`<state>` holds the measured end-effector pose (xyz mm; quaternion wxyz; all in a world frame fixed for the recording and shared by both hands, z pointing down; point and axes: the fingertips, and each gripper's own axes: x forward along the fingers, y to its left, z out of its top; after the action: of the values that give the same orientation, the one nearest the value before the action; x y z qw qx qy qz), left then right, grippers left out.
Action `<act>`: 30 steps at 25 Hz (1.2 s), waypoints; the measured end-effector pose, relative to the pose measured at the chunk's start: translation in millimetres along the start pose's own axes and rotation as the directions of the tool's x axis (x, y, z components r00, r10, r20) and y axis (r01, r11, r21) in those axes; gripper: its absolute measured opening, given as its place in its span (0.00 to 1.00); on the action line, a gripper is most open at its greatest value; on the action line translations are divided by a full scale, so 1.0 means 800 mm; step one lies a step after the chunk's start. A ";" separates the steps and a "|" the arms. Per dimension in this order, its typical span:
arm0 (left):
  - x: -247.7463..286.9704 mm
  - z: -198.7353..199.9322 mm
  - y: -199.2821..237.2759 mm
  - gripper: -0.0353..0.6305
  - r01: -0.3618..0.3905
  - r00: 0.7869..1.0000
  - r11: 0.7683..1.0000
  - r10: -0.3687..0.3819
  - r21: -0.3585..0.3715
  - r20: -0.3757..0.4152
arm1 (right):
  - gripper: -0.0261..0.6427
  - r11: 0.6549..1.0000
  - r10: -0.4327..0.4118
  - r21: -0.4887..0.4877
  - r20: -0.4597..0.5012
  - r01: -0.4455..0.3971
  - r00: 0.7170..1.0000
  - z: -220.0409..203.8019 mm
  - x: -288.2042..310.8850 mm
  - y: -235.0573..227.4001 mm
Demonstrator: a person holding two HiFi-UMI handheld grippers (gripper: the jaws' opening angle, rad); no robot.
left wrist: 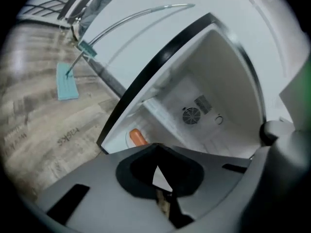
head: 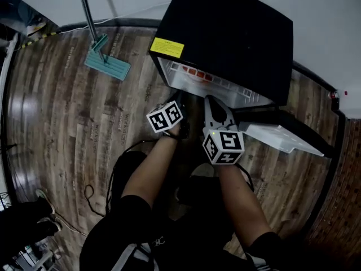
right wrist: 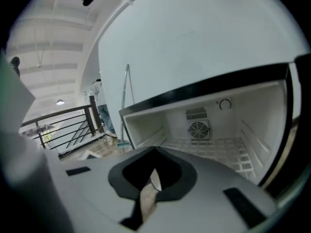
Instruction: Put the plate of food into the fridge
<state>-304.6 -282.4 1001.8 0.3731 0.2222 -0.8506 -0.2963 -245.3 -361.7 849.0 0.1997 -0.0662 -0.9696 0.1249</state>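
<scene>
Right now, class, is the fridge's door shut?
No, the door stands swung open beside the fridge, baring its white inside.

Orange food [left wrist: 137, 137] in the fridge [left wrist: 214, 76], half behind left tongs [left wrist: 158, 154], unidentifiable

Soft, even light brightens the white fridge [right wrist: 209, 130] interior; fisheye views warp and darken at edges.
</scene>
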 end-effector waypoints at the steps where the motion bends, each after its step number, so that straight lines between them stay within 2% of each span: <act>1: -0.033 0.012 -0.024 0.05 0.007 1.000 0.998 -0.007 0.058 -0.014 | 0.06 1.000 0.005 0.004 -0.020 -0.005 1.000 0.003 -0.012 0.013; 3: -0.095 0.050 -0.081 0.05 0.037 0.999 0.981 -0.031 0.193 -0.033 | 0.06 1.000 -0.012 0.015 -0.052 0.012 0.999 0.036 -0.036 0.034; 6: -0.181 0.118 -0.168 0.05 0.085 0.996 0.939 -0.075 0.334 -0.043 | 0.06 0.999 -0.039 0.002 -0.038 0.039 0.999 0.134 -0.078 0.076; 10: -0.303 0.217 -0.312 0.05 0.153 0.988 0.861 -0.150 0.485 -0.044 | 0.06 0.996 -0.089 -0.002 -0.014 0.089 0.996 0.275 -0.154 0.137; 15: -0.459 0.334 -0.477 0.05 0.189 0.975 0.749 -0.222 0.635 -0.028 | 0.06 0.983 -0.180 0.053 0.068 0.177 0.981 0.436 -0.263 0.201; 19: -0.575 0.391 -0.558 0.05 0.202 0.961 0.691 -0.278 0.694 -0.003 | 0.06 0.978 -0.206 0.073 0.146 0.197 0.968 0.529 -0.348 0.255; 21: -0.618 0.413 -0.580 0.05 0.196 0.955 0.677 -0.296 0.710 0.019 | 0.06 0.979 -0.202 0.056 0.188 0.195 0.961 0.563 -0.375 0.282; 25: -0.687 0.426 -0.598 0.05 0.196 0.943 0.669 -0.330 0.717 0.050 | 0.06 0.982 -0.188 0.020 0.242 0.189 0.952 0.592 -0.418 0.334; 30: -0.717 0.433 -0.618 0.05 0.221 0.930 0.649 -0.366 0.727 0.044 | 0.06 0.979 -0.190 -0.019 0.261 0.201 0.947 0.609 -0.438 0.363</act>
<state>-135.1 -180.0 193.0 0.1235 0.4551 -0.8816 -0.0209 -99.7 -250.2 207.5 0.0819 0.0424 -0.9917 0.0898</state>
